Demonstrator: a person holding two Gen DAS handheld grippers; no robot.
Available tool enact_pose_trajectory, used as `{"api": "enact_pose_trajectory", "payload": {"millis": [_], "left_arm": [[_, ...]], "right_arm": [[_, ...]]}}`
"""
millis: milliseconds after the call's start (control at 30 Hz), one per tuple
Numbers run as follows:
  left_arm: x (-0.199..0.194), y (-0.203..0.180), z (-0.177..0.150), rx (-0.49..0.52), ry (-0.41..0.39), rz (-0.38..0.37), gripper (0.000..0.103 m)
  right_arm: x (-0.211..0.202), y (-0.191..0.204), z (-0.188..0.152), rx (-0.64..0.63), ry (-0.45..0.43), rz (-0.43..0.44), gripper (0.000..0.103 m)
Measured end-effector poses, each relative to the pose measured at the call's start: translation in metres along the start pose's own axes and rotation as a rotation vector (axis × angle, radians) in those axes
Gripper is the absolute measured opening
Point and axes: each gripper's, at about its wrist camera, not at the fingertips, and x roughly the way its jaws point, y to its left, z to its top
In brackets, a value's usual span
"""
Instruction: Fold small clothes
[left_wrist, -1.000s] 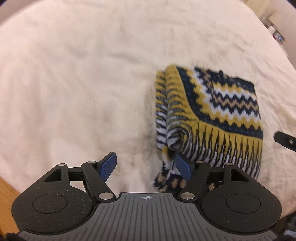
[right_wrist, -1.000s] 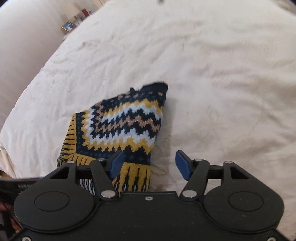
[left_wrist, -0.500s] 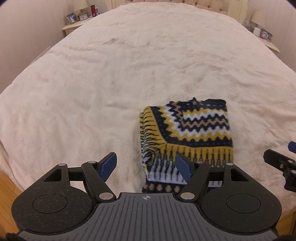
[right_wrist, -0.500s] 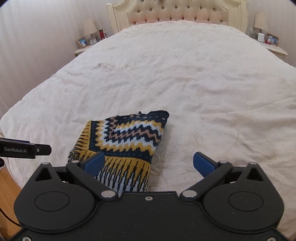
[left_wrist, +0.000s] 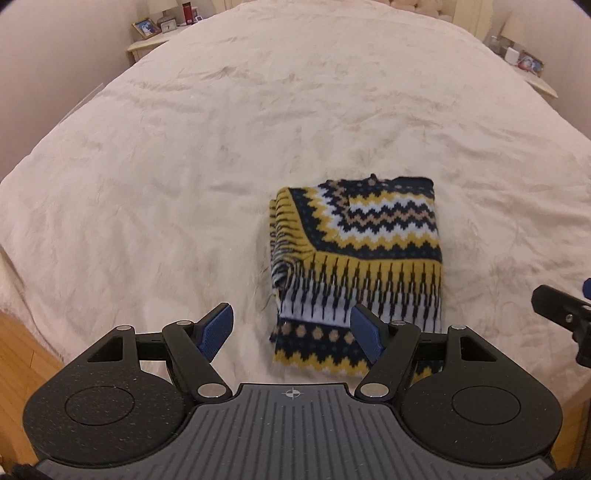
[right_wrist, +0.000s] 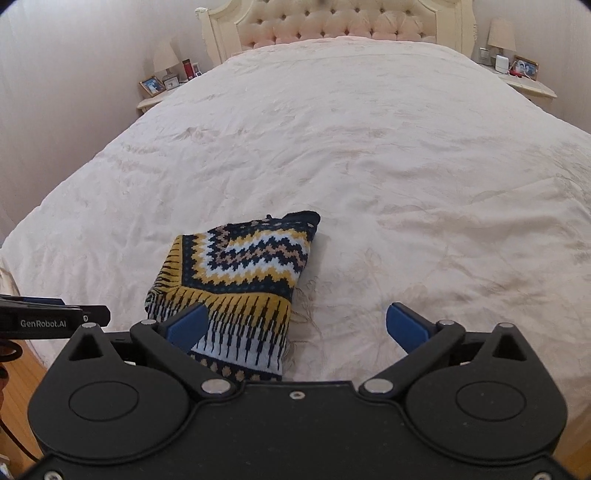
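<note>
A folded knitted garment with navy, yellow and white zigzags lies flat near the front edge of a cream bedspread. My left gripper is open and empty, held above the garment's near left corner. My right gripper is open wide and empty, with the garment under its left finger and bare bedspread between the pads. Each gripper shows at the edge of the other's view.
A tufted headboard stands at the far end of the bed. Nightstands with a lamp, photo frames and small items stand at the far left and far right. Wooden floor shows beside the bed's front edge.
Both grippers have pulled back and up from the folded garment, so more of the bed shows. The right gripper has opened wider. The garment lies still.
</note>
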Motion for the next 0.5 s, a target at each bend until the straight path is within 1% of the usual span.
{"api": "enact_pose_trajectory", "payload": {"millis": [300,500], "left_arm": [[-0.001,-0.002,-0.011,0.01,0.037,0.0,0.069],[-0.001,-0.005,-0.014,0.026,0.055,0.004,0.069]], "right_arm": [[-0.006,0.0,-0.007,-0.014,0.038,-0.031,0.102],[-0.006,-0.001,-0.011,-0.009,0.048,-0.035,0.102]]}}
